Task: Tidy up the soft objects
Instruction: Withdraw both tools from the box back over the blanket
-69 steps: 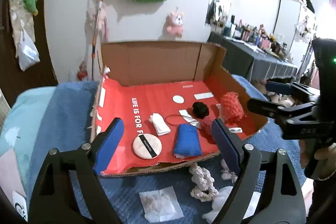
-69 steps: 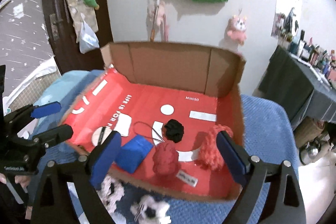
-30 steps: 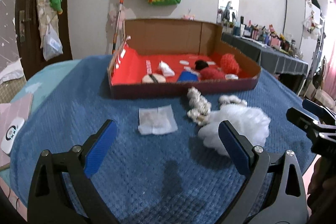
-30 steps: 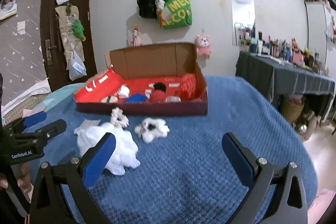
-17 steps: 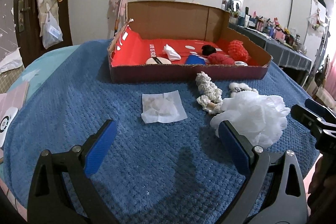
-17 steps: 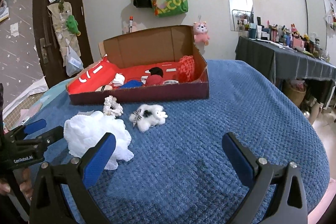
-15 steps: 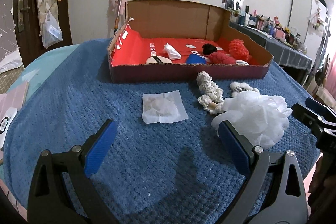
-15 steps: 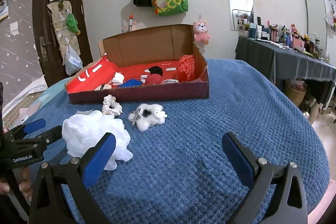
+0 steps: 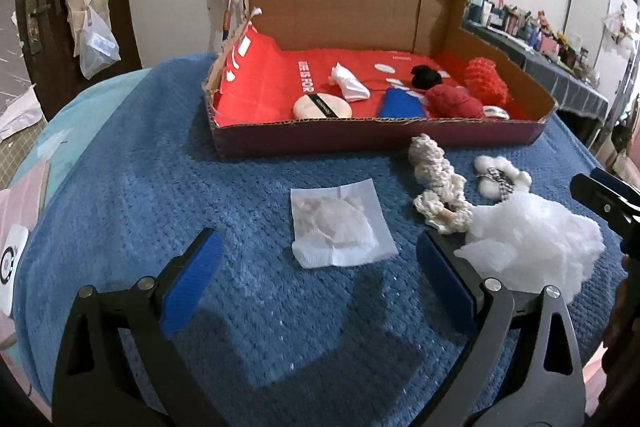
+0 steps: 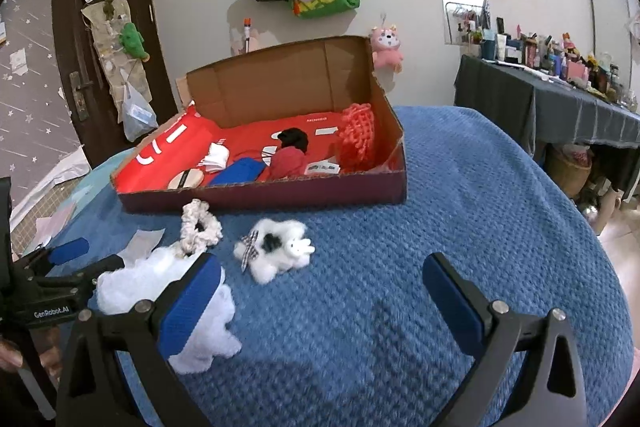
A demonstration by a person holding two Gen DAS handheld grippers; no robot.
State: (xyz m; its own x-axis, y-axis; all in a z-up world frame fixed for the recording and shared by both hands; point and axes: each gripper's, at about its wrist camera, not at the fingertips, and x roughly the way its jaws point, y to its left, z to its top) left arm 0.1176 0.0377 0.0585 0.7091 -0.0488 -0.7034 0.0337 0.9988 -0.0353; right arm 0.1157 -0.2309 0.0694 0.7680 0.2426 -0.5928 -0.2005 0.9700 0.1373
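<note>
box front wall blocks | blanket right open

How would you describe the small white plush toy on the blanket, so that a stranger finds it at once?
Start at the cardboard box with the red lining on the blue blanket. In front of its long front wall lie four pale soft things. The plush toy is the one farthest right, and only it has a black patch and a checked bow.
</note>
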